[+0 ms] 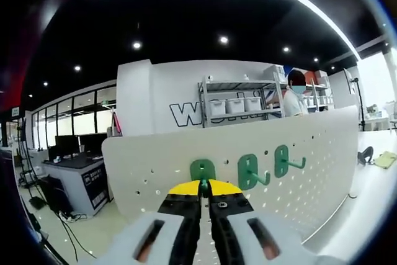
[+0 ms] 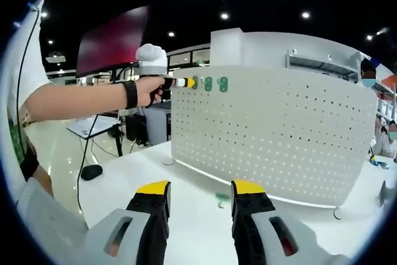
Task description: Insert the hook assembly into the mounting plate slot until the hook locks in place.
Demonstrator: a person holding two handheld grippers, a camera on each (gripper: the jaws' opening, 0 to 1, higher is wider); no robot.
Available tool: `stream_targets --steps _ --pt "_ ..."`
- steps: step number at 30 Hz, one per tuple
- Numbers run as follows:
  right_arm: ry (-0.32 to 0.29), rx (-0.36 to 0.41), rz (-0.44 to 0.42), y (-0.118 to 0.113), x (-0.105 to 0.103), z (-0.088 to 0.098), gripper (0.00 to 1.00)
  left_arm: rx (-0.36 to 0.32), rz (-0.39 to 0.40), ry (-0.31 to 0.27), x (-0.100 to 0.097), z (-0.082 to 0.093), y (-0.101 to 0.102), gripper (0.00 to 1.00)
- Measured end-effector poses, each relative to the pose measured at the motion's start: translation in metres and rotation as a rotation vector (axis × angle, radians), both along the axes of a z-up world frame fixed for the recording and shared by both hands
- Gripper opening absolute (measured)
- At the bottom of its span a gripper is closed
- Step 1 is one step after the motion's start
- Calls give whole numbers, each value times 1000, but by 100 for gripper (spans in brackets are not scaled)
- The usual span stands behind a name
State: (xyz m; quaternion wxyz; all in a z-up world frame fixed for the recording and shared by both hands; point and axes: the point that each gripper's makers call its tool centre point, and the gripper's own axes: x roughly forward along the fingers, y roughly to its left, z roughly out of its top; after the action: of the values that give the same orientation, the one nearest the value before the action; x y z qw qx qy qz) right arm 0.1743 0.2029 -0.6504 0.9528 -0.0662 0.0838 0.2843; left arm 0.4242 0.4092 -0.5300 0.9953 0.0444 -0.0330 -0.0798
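A white perforated mounting plate (image 1: 310, 147) stands upright on the table. My left gripper (image 1: 203, 185) is shut on a green hook (image 1: 203, 169), holding it against the plate's upper left part. Two more green hooks (image 1: 251, 172) (image 1: 285, 161) sit on the plate to its right. In the right gripper view a hand holds the left gripper (image 2: 180, 82) at the top left corner of the plate (image 2: 273, 128), beside the row of green hooks (image 2: 209, 83). My right gripper (image 2: 200, 193) hangs open and holds nothing, low over the table. A loose green hook (image 2: 222, 199) lies on the table beyond its jaws.
The white table (image 2: 155, 166) runs under the plate, with a dark mouse-like object (image 2: 91, 172) at its left edge. The person's arm (image 2: 80, 98) crosses the left side. A masked person (image 1: 296, 94) stands by shelves behind the plate. Desks with monitors (image 1: 74, 147) stand far left.
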Motion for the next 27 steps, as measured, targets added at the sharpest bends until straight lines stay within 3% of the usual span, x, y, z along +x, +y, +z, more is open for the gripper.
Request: stream_targets --steps 12,27 --pt "-2 3 -4 -2 0 2 38 -38 -13 0 2 5 -2 7" --pt "-5 18 -7 -2 1 2 38 -24 -45 -10 5 10 -4 11"
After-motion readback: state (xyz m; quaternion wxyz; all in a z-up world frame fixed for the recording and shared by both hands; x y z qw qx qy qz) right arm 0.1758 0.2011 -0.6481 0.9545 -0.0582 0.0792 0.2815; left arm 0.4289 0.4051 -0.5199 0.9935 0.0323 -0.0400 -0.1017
